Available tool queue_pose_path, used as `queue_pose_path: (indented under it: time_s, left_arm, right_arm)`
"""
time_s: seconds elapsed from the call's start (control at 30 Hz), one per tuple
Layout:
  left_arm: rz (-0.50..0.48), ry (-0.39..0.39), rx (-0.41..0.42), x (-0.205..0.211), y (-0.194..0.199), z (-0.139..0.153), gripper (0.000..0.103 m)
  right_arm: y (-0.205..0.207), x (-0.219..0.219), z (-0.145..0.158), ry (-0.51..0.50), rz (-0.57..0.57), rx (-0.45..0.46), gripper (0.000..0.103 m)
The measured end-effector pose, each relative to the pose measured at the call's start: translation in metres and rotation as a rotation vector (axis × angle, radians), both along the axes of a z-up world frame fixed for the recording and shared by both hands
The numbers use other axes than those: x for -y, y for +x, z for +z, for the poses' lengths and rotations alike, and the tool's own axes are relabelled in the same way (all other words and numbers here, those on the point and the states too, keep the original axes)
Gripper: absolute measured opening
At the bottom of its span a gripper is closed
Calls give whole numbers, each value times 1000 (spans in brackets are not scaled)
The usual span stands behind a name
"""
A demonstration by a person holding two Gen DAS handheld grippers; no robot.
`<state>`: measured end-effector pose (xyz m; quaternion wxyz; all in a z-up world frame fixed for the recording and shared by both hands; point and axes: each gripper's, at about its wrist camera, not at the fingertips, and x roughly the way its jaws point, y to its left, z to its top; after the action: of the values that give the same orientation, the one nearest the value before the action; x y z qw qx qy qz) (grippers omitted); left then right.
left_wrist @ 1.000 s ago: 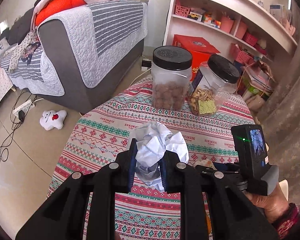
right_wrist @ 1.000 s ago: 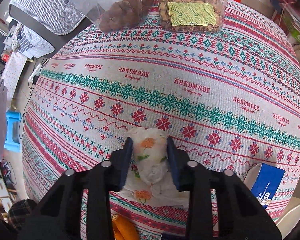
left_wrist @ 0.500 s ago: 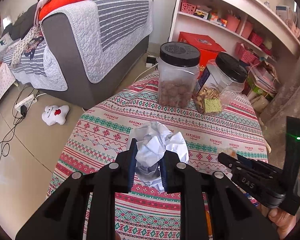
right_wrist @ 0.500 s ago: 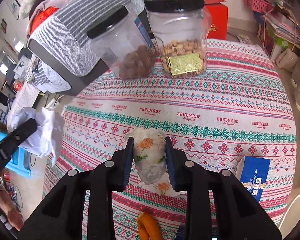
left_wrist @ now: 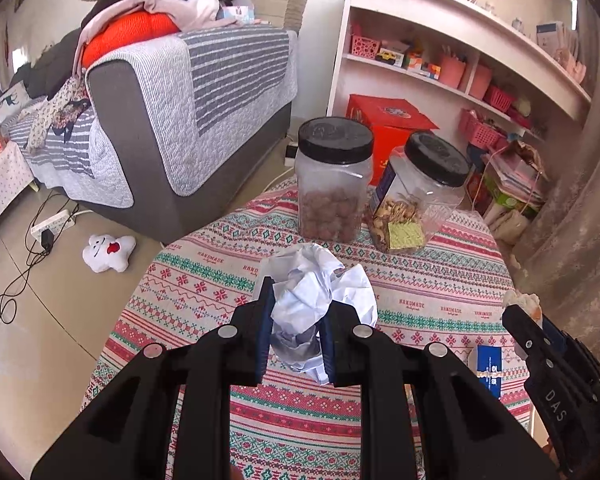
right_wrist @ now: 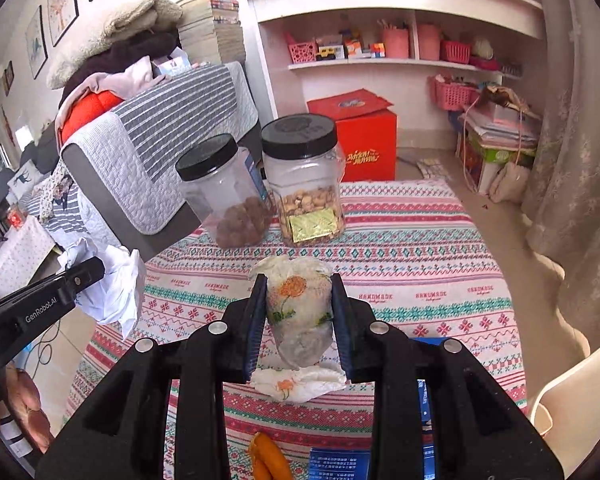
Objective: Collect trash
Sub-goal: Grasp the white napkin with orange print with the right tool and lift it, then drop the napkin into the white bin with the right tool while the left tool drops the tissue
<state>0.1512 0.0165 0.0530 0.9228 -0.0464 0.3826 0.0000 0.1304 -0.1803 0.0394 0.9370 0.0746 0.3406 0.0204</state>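
Observation:
My left gripper is shut on a crumpled white paper ball and holds it above the patterned tablecloth. It also shows at the left of the right wrist view. My right gripper is shut on a crumpled floral napkin, lifted above the table; it appears at the right edge of the left wrist view. An orange peel lies on the cloth below the right gripper.
Two black-lidded clear jars stand at the table's far side. A blue box lies at the near right. A grey sofa, white shelves, a red box and a pale chair surround the table.
Both grippers have risen away from the table with their trash held. The right gripper lifted the napkin off the cloth and tilted up to face the room.

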Motion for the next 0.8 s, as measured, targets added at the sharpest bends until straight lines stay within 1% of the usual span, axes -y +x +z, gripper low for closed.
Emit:
queue_pose_path:
  time_s: [0.1, 0.2, 0.3, 0.53, 0.8]
  left_arm:
    - [9, 10, 54, 7, -7, 8, 21]
    - [13, 11, 90, 11, -12, 15, 21]
    - [18, 29, 127, 18, -20, 23, 21]
    - [-3, 55, 175, 38, -38, 35, 21]
    - [-50, 86, 220, 67, -63, 47, 21]
  right_arm:
    - [-9, 2, 10, -17, -11, 54, 29]
    - [-17, 3, 20, -38, -25, 98, 29]
    - [-25, 6, 27, -55, -35, 128, 29]
    - [-45, 17, 40, -88, -74, 175, 29]
    - [-75, 46, 56, -104, -131, 216, 30]
